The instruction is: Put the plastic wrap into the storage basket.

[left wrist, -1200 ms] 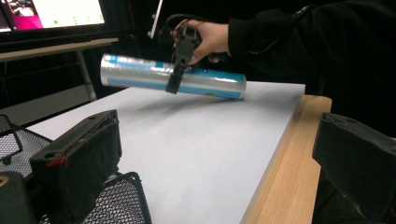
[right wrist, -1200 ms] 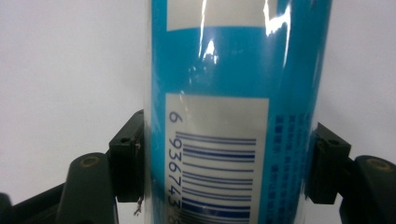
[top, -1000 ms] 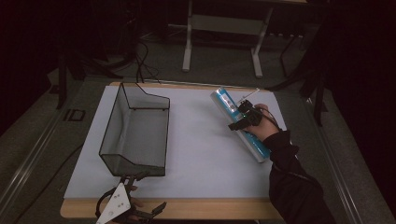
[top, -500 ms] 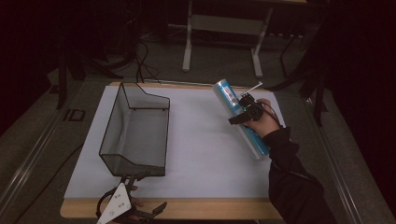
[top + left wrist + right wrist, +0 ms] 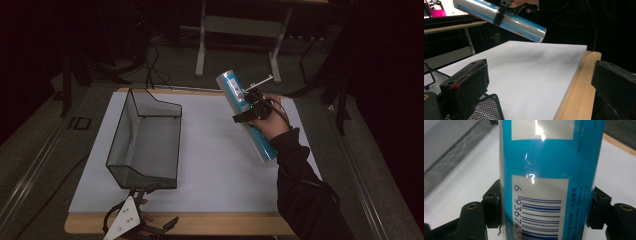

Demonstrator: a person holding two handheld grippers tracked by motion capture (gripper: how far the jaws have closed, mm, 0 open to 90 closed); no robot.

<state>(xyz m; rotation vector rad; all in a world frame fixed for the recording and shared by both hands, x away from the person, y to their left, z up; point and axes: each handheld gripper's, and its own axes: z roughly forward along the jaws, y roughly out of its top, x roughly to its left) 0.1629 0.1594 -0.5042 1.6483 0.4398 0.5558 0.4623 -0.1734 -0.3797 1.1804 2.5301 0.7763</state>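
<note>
1 blue tube [image 5: 246,115], 1 mesh basket [image 5: 145,140]

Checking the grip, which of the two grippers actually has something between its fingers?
The right gripper: it clamps the blue tube above the table. The left gripper, by the mesh basket, holds nothing.

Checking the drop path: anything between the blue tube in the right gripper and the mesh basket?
Nothing visible. The right gripper holds the blue tube off the white sheet, and bare sheet lies between it and the mesh basket. The left gripper sits at the basket's near end, outside that path.
</note>
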